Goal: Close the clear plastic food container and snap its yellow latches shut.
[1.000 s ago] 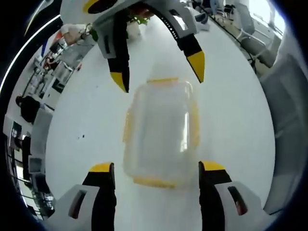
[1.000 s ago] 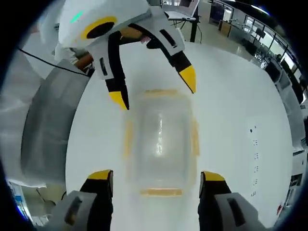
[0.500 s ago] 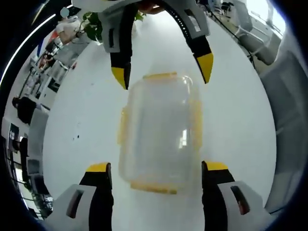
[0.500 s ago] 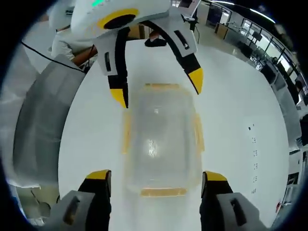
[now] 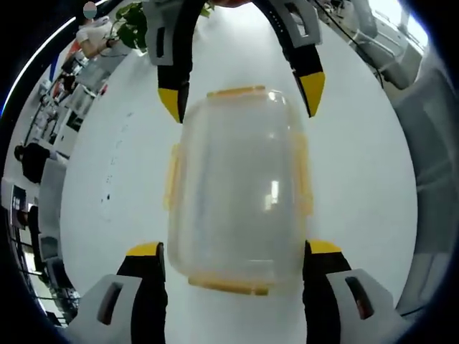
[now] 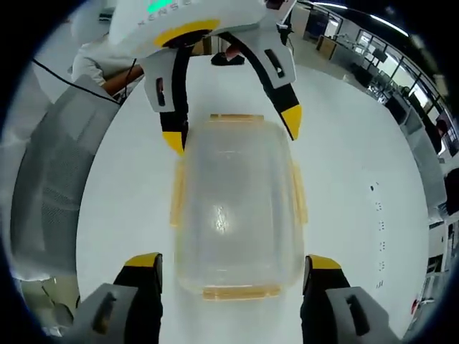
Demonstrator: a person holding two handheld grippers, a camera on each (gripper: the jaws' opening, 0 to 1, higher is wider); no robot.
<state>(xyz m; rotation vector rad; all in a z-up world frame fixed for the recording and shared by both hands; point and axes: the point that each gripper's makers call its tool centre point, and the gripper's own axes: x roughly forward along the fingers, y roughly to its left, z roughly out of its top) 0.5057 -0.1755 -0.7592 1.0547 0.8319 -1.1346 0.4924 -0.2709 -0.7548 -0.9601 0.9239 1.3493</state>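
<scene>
One clear container (image 5: 237, 183) with four yellow latches (image 5: 172, 175) sits on the white desk (image 5: 358, 179), between two facing grippers. Left gripper (image 5: 233, 251) and right gripper (image 6: 233, 261) both gape apart, straddling its ends.

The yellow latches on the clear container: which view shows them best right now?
The left gripper view, slightly: all four yellow latches stand out sharply around the clear container between both open grippers. The right gripper view shows the same container and latches from the opposite end, a bit paler.
</scene>
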